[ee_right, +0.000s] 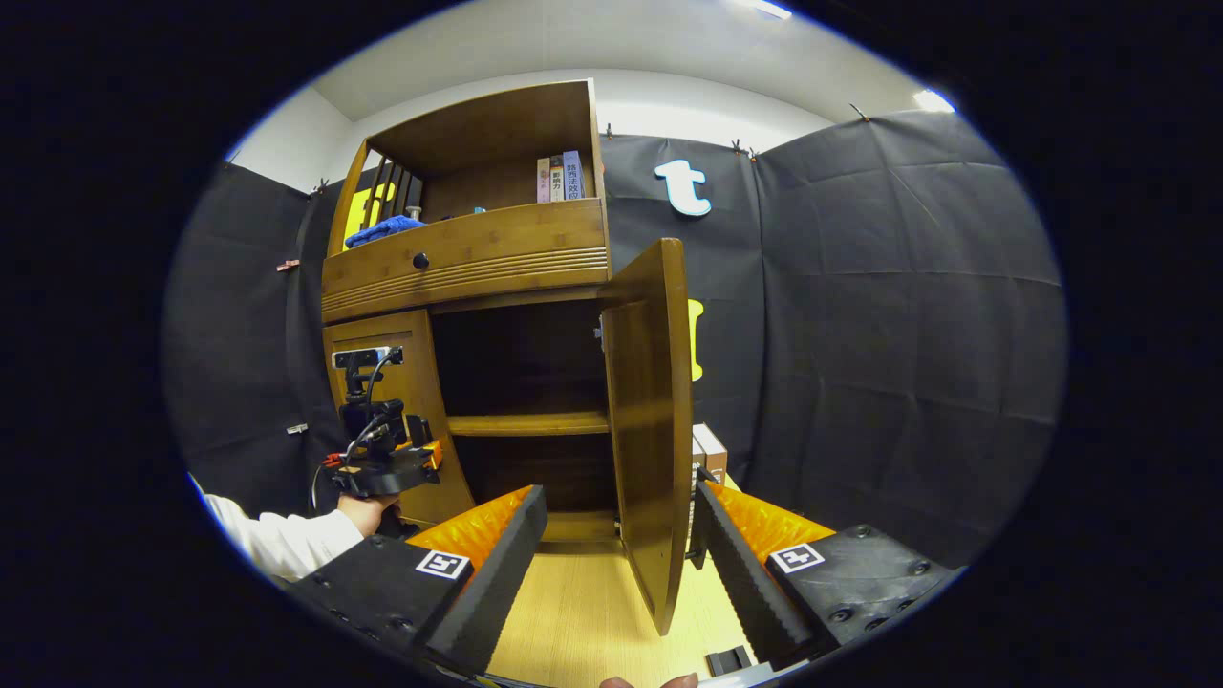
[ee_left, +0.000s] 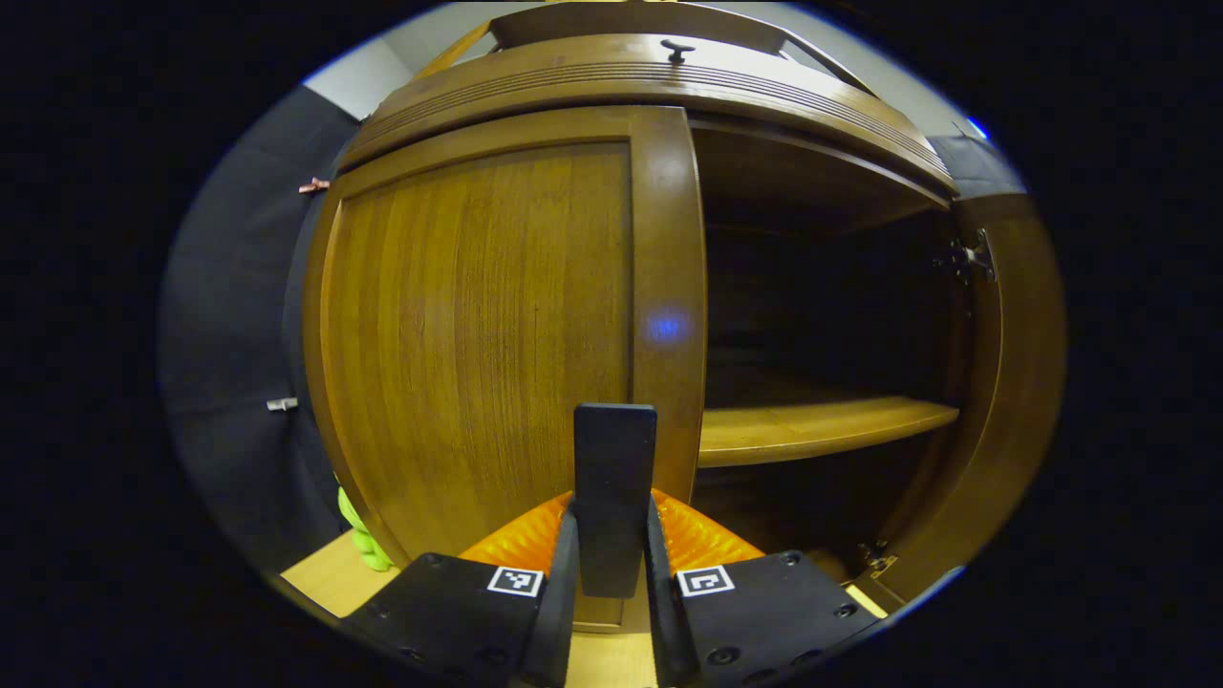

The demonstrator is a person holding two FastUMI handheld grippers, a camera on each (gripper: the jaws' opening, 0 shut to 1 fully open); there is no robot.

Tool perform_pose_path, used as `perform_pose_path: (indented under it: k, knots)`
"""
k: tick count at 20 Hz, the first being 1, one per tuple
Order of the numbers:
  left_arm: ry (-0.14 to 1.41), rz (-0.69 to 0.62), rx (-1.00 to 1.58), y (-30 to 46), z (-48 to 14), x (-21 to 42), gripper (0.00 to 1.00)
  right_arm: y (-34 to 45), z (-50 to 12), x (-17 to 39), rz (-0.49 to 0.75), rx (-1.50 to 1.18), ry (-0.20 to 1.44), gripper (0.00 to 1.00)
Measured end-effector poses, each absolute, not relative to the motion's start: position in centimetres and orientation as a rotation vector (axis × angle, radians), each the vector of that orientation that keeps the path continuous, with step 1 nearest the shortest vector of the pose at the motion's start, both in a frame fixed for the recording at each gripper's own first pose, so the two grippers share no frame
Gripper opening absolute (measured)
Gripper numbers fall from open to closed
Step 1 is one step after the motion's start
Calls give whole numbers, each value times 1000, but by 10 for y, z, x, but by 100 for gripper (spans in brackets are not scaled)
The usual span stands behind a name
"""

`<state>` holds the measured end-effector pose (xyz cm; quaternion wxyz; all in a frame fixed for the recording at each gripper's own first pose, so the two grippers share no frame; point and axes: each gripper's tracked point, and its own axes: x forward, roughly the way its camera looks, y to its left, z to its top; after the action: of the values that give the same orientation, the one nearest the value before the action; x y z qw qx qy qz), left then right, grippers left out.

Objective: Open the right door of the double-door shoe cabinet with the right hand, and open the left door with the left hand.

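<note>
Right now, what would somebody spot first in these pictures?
The wooden cabinet: its right door swings wide open between the spread fingers of the right gripper, baring a dark inside with a shelf. The left door is closed, and the left gripper pinches its black handle.

You are in a recording booth dressed as a home corner. Black cloth walls (ee_right: 889, 315), pinned up with clips, hang below a white ceiling with strip lights (ee_right: 932, 98). A wooden shoe cabinet (ee_right: 478, 258) stands on pale wood flooring (ee_right: 583, 602), its top shelf holding books (ee_right: 559, 179) and a blue cloth (ee_right: 382, 229).
</note>
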<state>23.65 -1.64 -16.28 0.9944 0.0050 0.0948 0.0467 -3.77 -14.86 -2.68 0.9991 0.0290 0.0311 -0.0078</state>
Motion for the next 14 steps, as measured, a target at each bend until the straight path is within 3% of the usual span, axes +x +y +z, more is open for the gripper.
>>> perform_pose_path:
  k: [6, 14]
  knots:
    - [219, 98, 6, -14, -161, 224, 30, -155, -28, -38, -33, 84, 70, 100]
    - [243, 86, 2, 2, -157, 163, 29, -145, -30, -48, -24, 126, 78, 98]
